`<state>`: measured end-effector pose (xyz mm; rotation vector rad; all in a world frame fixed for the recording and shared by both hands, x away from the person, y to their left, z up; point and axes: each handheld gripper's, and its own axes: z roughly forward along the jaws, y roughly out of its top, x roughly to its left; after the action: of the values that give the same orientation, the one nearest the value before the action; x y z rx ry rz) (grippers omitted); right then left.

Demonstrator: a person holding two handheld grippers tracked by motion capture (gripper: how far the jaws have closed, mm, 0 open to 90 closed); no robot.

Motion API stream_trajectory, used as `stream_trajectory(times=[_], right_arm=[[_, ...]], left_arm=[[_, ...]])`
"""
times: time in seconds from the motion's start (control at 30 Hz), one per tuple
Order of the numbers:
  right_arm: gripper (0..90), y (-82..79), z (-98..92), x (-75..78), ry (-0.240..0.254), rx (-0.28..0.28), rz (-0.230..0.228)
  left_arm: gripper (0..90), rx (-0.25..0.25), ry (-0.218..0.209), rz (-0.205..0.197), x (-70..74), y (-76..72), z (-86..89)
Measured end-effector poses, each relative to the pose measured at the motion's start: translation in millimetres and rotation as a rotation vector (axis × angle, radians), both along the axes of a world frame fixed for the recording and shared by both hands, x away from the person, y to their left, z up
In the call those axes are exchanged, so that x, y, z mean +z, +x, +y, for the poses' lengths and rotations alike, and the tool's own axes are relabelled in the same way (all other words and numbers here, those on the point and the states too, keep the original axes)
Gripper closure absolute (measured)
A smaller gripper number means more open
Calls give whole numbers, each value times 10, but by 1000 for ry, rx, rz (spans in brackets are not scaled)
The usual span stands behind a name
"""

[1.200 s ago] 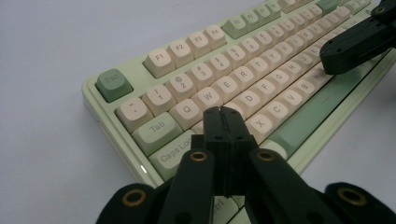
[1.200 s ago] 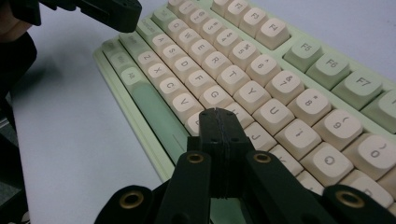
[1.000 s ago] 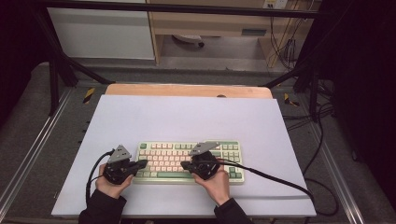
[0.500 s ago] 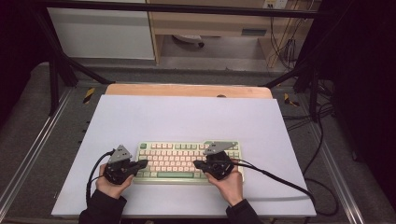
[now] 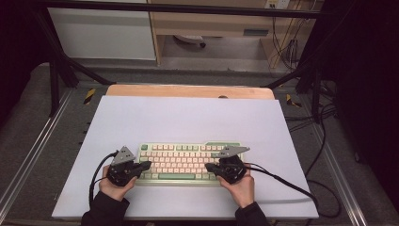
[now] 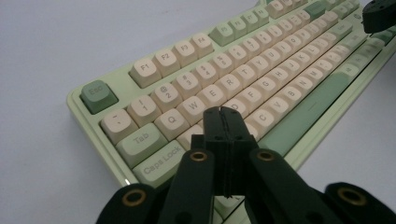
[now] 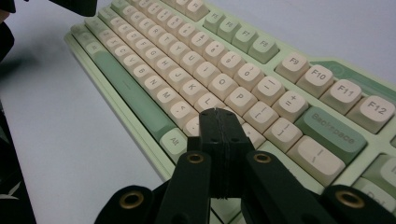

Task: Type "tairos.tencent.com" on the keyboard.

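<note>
A pale green keyboard [image 5: 188, 162] with cream keys lies on the near half of the table. My left gripper [image 5: 147, 165] rests at its left end, jaws shut and empty. In the left gripper view its tips [image 6: 222, 113] hover just over the home-row keys beside Caps Lock [image 6: 159, 161]. My right gripper [image 5: 210, 166] sits at the keyboard's right part, also shut with nothing in it. In the right gripper view its tips [image 7: 216, 114] hang above the keys right of L, with Backspace [image 7: 334, 129] farther right. Whether either tip touches a key I cannot tell.
A pale sheet [image 5: 188, 117] covers the table, with a wooden strip [image 5: 188, 91] along the far edge. Black cables [image 5: 287, 186] trail from the grippers over the sheet. Metal rails [image 5: 28, 160] flank the table, and more cables [image 5: 324, 141] lie at the right.
My right gripper has slid to the right along the keyboard. The left gripper and the keyboard have stayed where they were.
</note>
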<state>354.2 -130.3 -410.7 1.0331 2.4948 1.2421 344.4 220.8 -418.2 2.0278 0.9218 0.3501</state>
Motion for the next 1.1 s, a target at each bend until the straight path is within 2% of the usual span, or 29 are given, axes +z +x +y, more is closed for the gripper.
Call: stream_trajectory(times=[0.23, 0.53, 0.83, 1.1], right_arm=[[900, -4, -38, -12, 4, -4, 0], [900, -7, -49, -3, 8, -5, -5], [900, 0, -63, -12, 11, -10, 1], [900, -1, -68, -10, 13, -11, 1]], left_arm=[[900, -22, -1, 8, -1, 17, -144], [900, -51, 18, 21, -47, 40, -350], [900, -70, 43, 31, -110, 50, -461], [900, -73, 48, 29, -131, 47, -474]])
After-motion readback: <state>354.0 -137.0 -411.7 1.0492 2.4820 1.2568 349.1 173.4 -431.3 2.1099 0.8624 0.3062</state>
